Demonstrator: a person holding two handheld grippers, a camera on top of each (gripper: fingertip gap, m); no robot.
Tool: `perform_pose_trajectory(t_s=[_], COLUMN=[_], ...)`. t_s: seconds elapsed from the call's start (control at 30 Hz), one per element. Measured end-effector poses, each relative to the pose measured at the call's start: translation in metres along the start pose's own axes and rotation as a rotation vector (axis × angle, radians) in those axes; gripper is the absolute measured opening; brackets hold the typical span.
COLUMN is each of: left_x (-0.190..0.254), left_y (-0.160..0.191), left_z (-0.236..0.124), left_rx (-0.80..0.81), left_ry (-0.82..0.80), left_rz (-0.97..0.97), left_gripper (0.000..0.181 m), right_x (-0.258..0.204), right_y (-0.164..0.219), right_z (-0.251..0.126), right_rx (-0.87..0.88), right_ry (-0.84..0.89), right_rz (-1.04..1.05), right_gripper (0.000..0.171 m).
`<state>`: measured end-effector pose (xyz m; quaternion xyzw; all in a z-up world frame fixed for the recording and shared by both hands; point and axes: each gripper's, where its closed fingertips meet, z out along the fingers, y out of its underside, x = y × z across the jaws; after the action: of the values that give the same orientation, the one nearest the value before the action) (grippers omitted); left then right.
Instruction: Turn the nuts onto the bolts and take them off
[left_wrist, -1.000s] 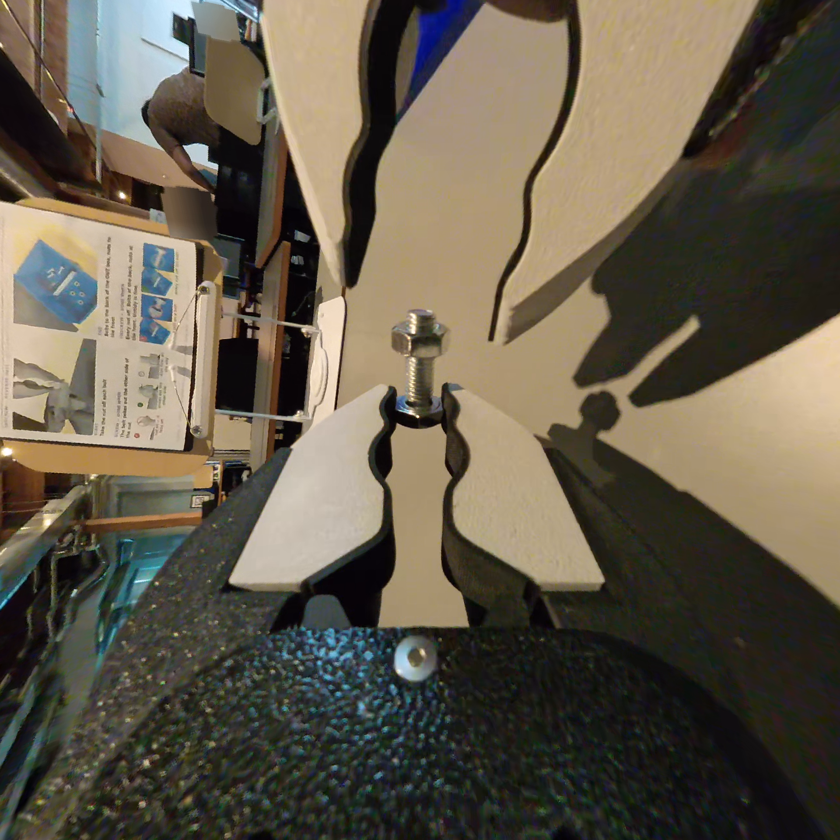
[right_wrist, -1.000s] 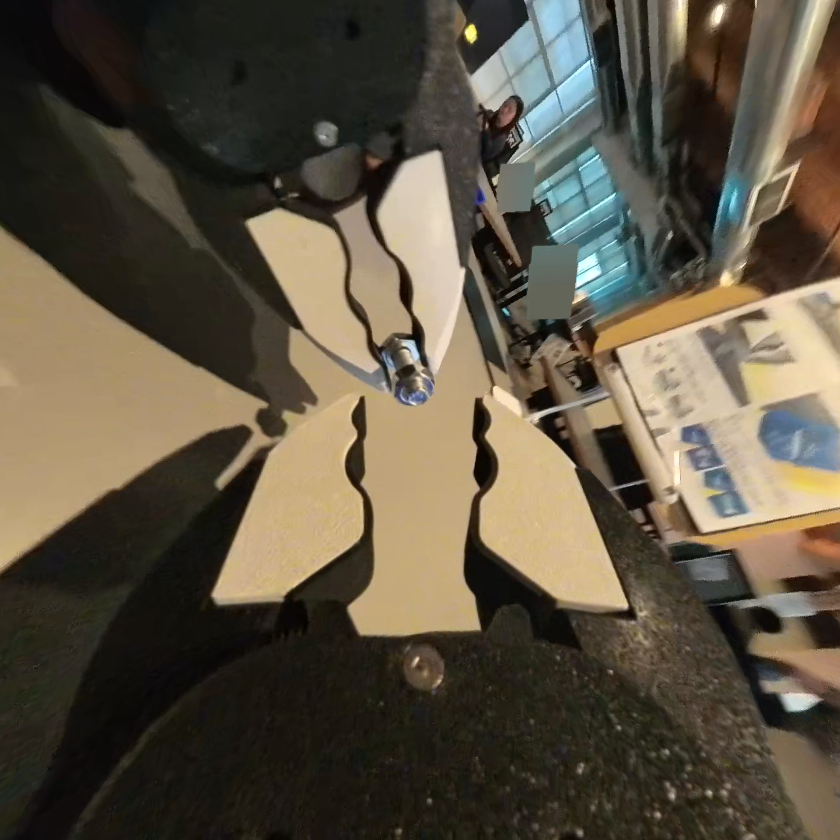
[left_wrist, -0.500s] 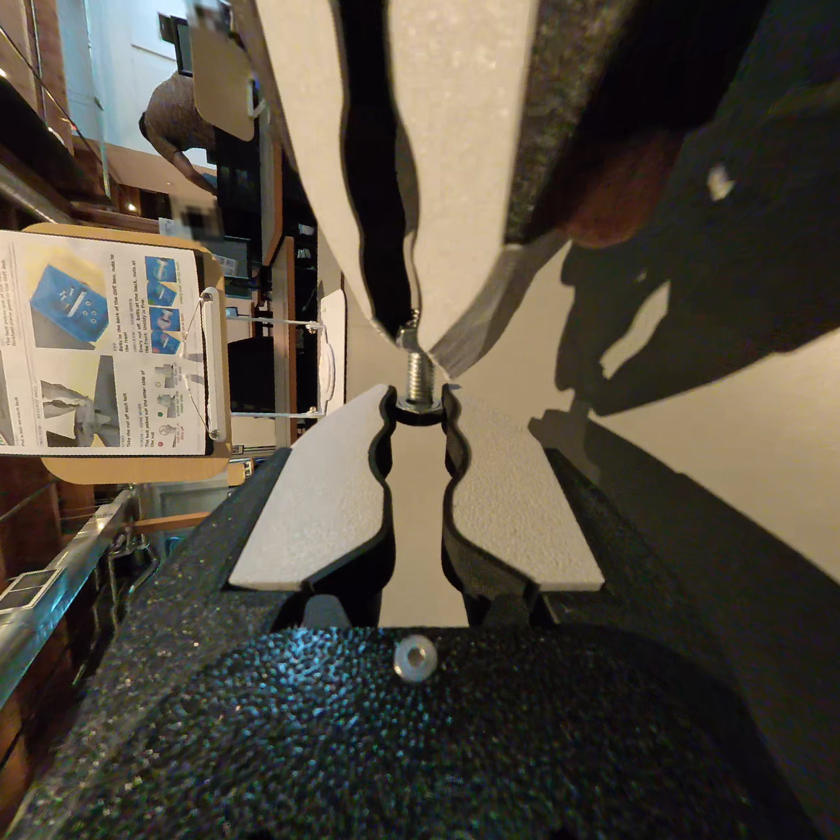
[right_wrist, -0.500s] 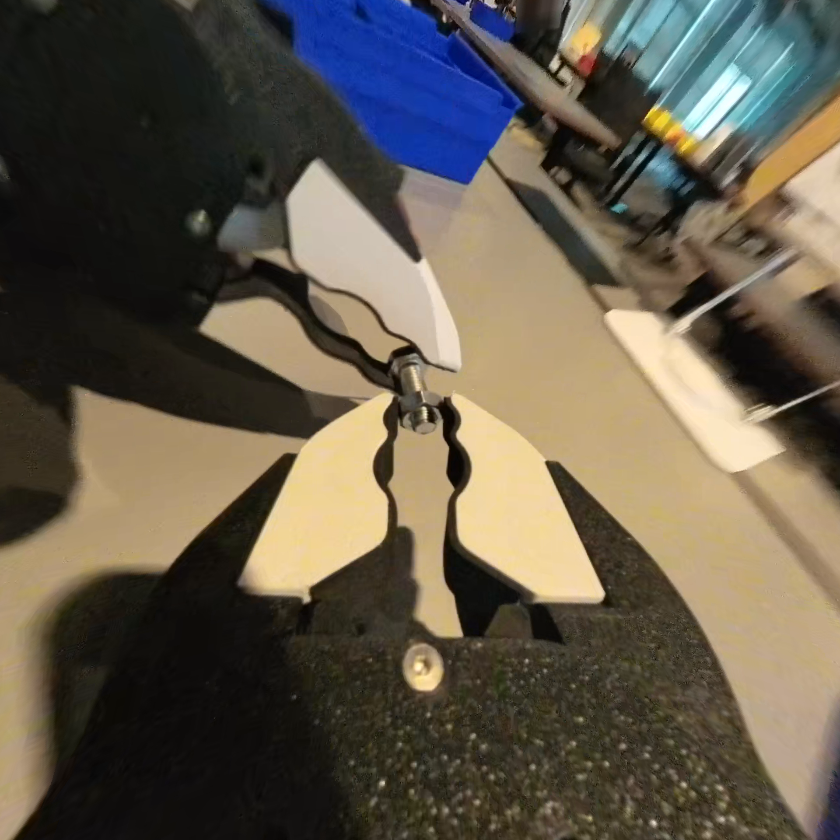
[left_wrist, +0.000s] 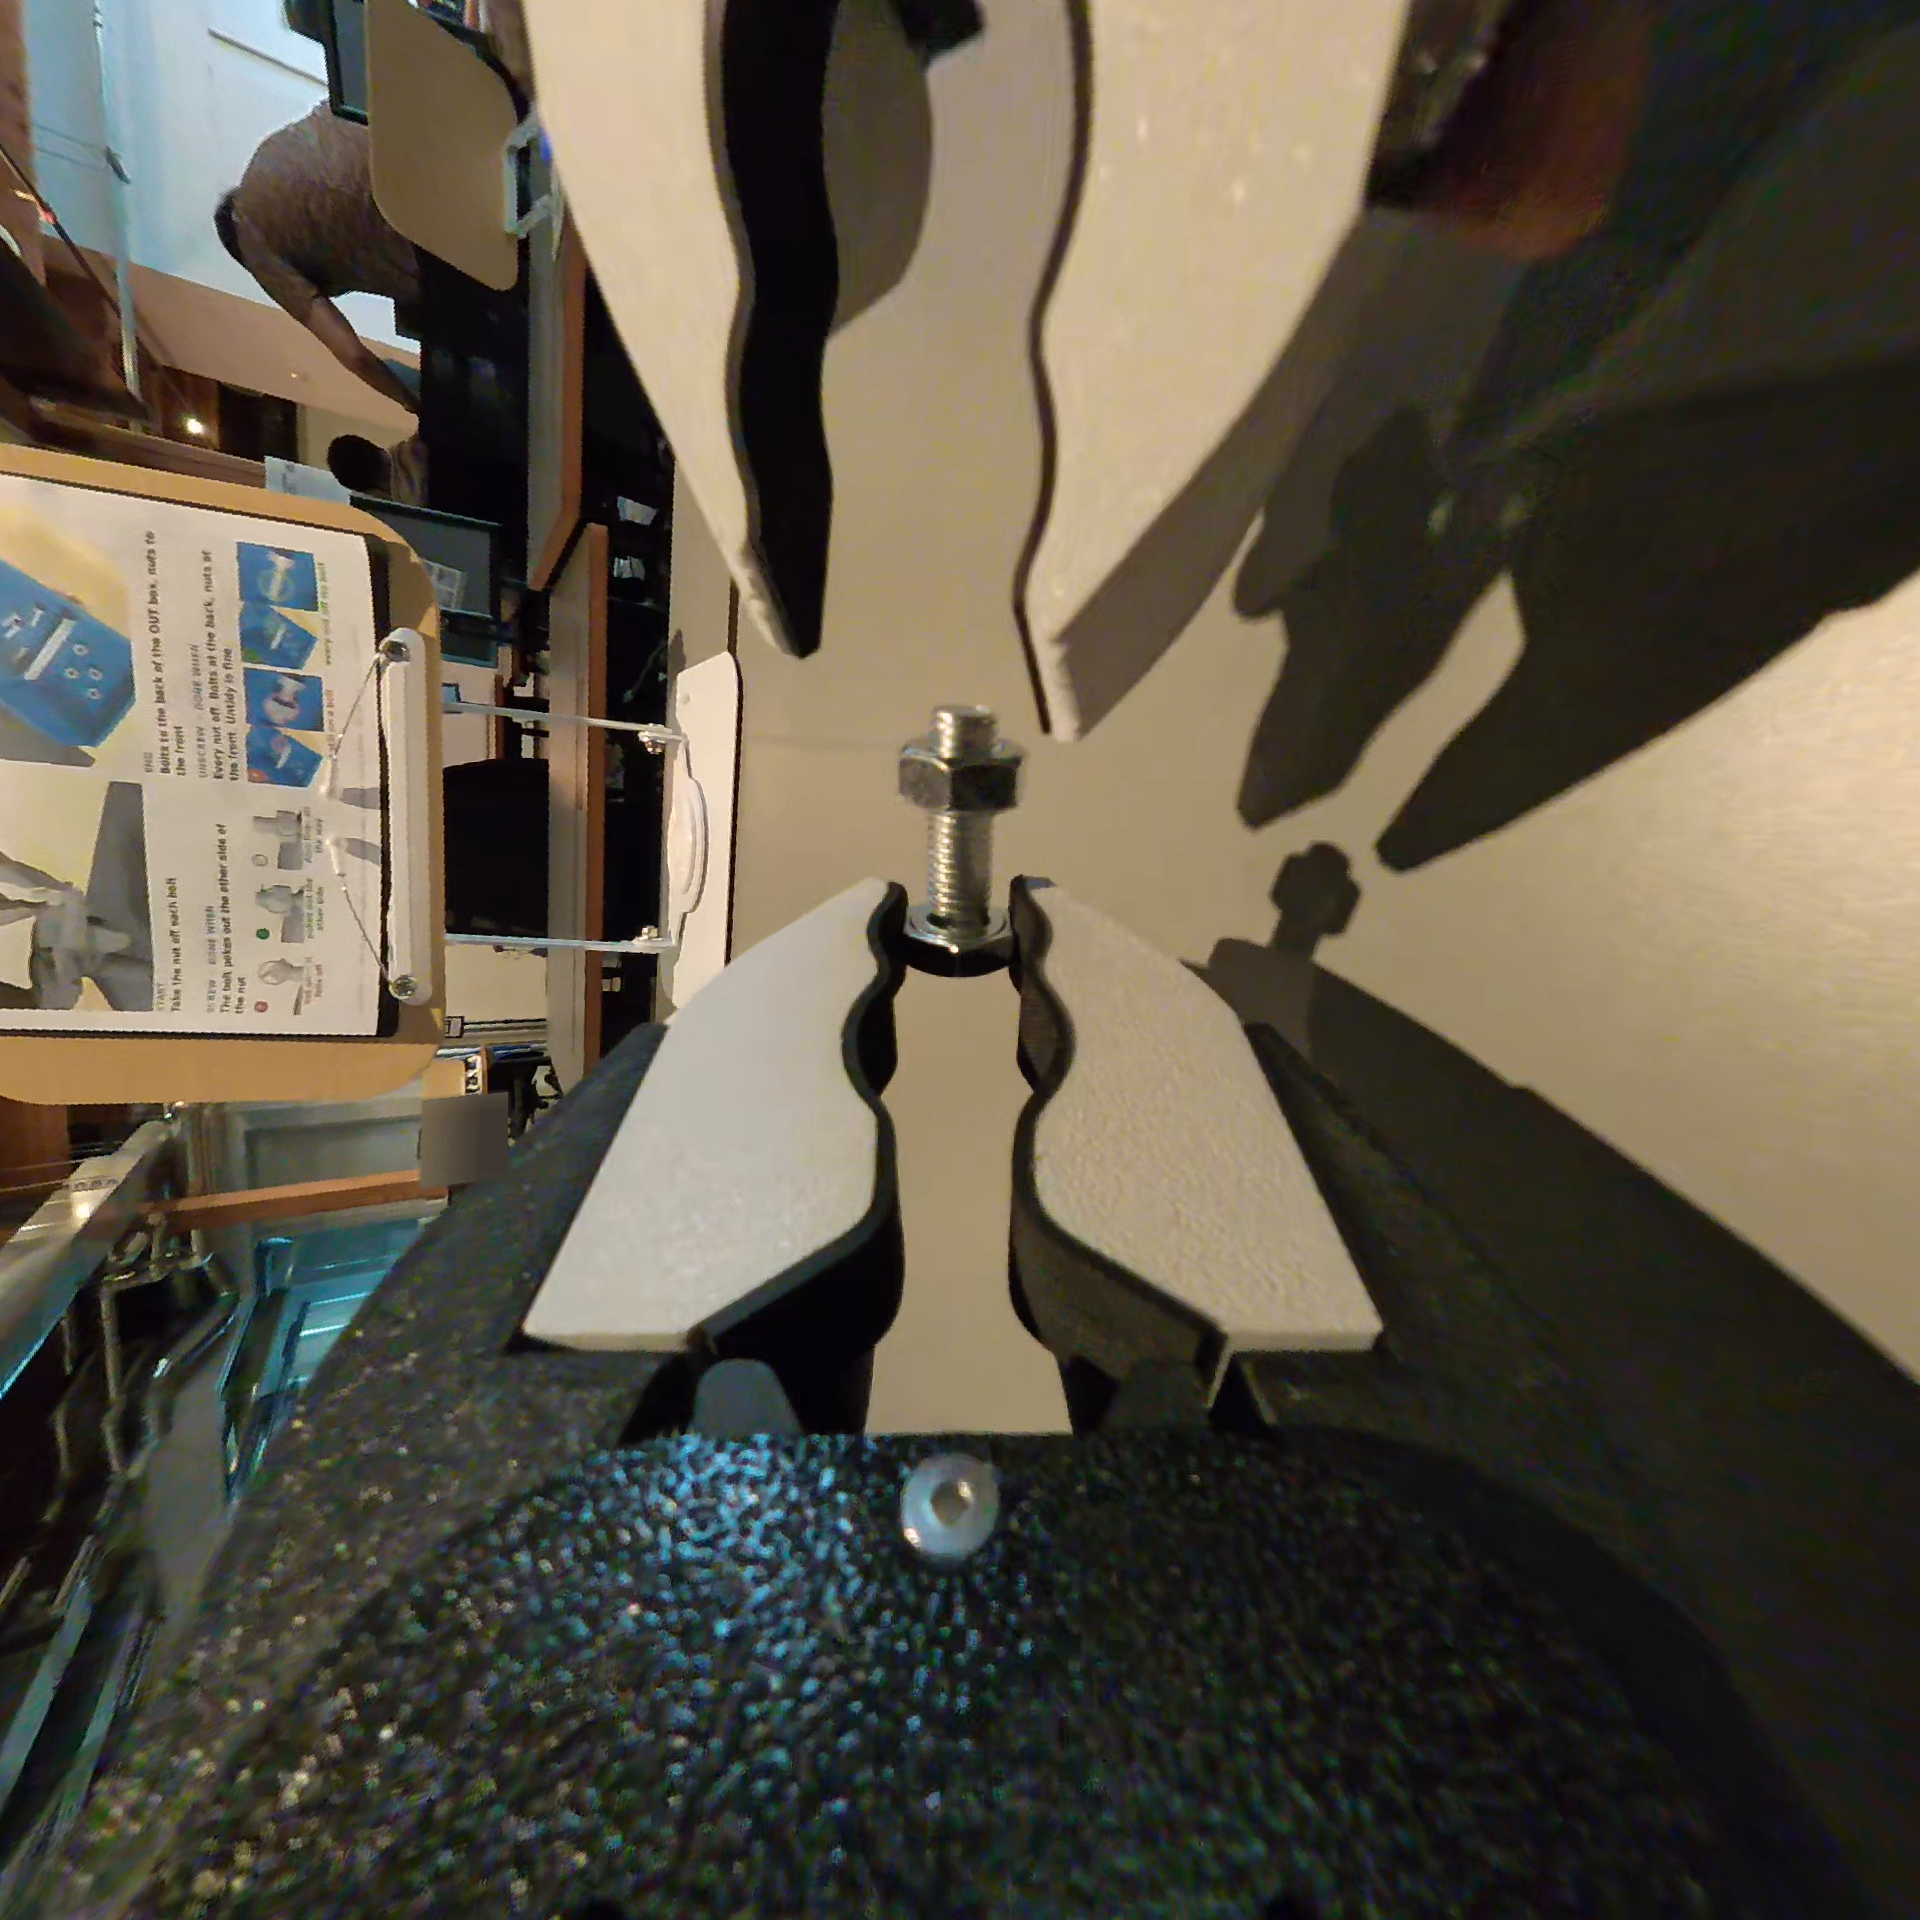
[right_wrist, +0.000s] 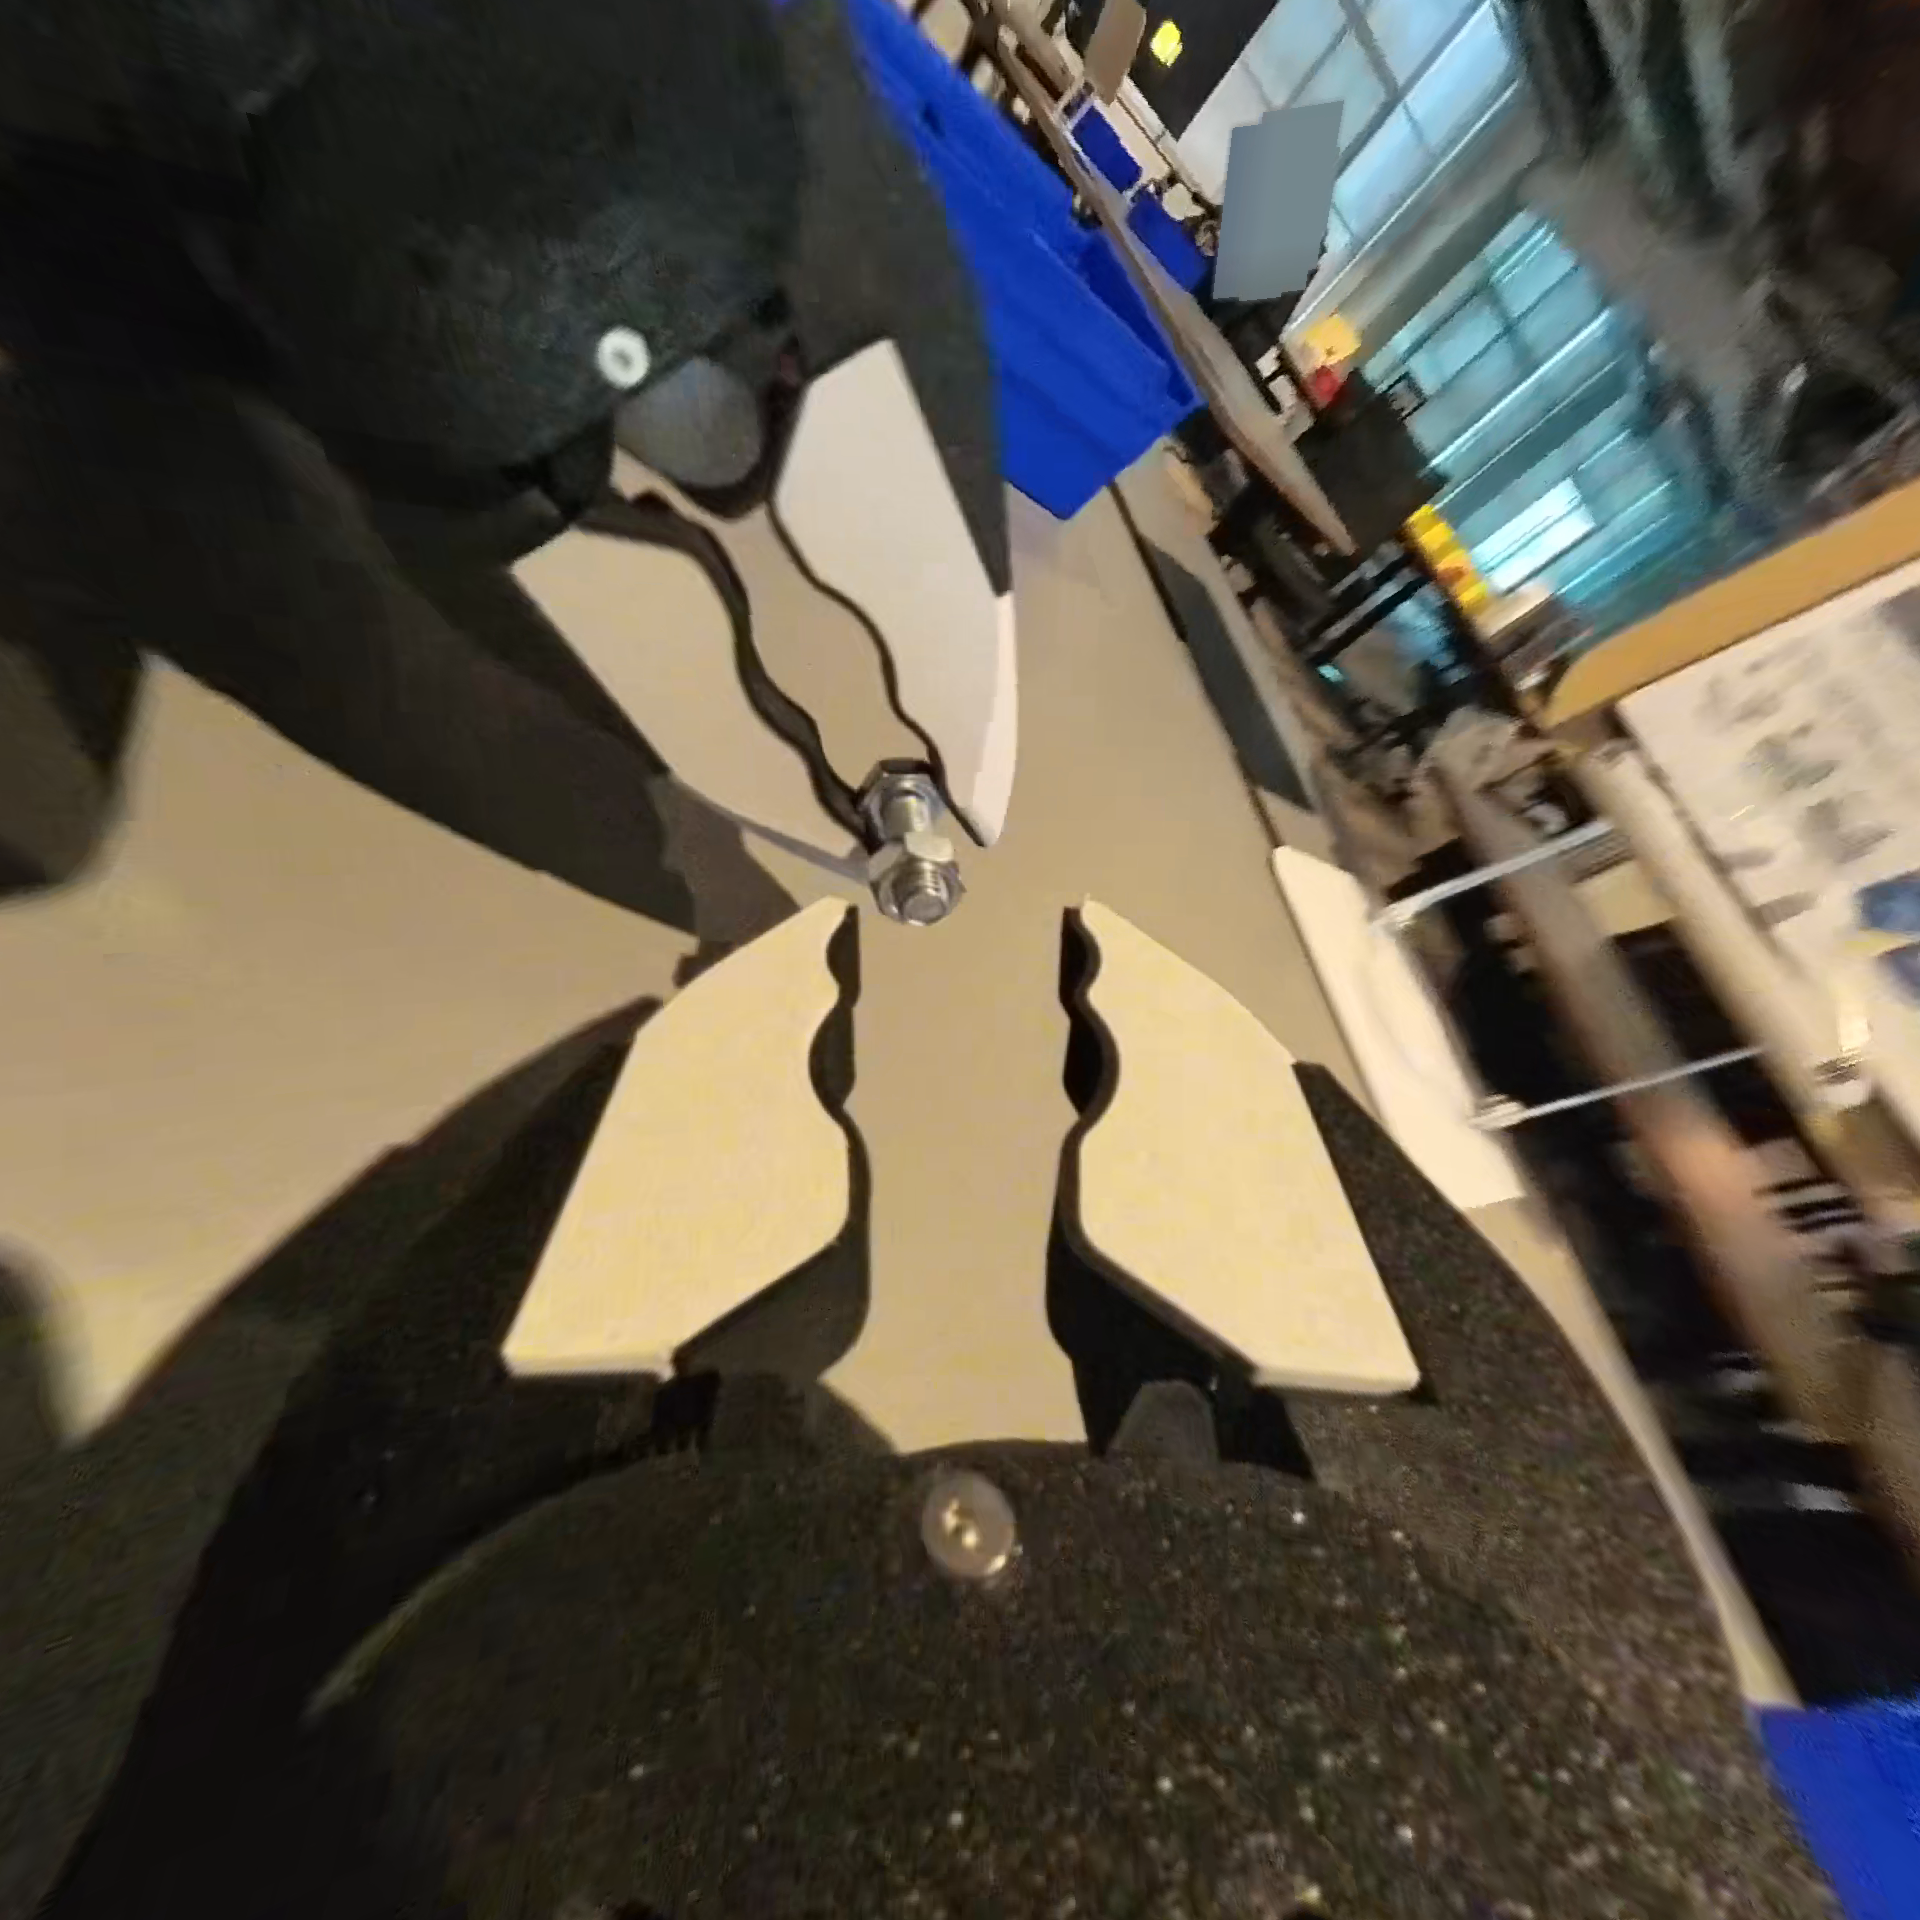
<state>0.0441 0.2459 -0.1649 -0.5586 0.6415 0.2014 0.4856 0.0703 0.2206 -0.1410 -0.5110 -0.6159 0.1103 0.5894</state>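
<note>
Silver threaded steel bolt (left_wrist: 957, 871): one, head clamped in left tongs (left_wrist: 956, 940); one hex nut (left_wrist: 959, 777) near tip. Right tongs (right_wrist: 961, 920) apart, touching nothing.

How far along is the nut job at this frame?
Done: the left gripper is clamped on the bolt head.
In hand: the nut sits near the bolt's tip; the right gripper is open, just short of it.
Left: regrip and turn; direction unclear.

Printed instruction sheet (left_wrist: 187, 758) on a brown clipboard (left_wrist: 410, 790), left of the left tongs (left_wrist: 956, 920): text and photos present, wording not transcribed.
</note>
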Motion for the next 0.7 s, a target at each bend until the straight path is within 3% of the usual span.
perform_pose_trajectory(t_s=[0.17,0.27,0.37,0.43,0.63,0.7], left_x=[0.005,0.008,0.007,0.005,0.0,0.0], left_y=[-0.004,-0.007,-0.006,-0.004,0.001,0.0], left_z=[0.0,0.0,-0.001,-0.001,0.0,0.0], left_rx=[0.013,0.024,0.019,0.007,-0.026,-0.021], left_ry=[0.021,0.026,0.013,-0.003,-0.031,-0.025], left_rz=[0.006,0.023,0.03,0.035,0.034,0.014], left_gripper=[0.019,0.019,0.019,0.019,0.019,0.019], right_x=[-0.012,-0.013,-0.013,-0.013,-0.017,-0.016], right_y=[0.003,0.009,0.009,0.008,0.003,0.002], right_z=[0.004,0.008,0.008,0.01,0.016,0.014], right_rx=[-0.056,-0.095,-0.112,-0.113,-0.003,0.038], right_ry=[0.01,0.026,0.039,0.008,-0.237,-0.302], right_rz=[-0.191,-0.246,-0.24,-0.09,0.676,0.77], right_gripper=[0.037,0.018,0.017,0.017,0.017,0.018])
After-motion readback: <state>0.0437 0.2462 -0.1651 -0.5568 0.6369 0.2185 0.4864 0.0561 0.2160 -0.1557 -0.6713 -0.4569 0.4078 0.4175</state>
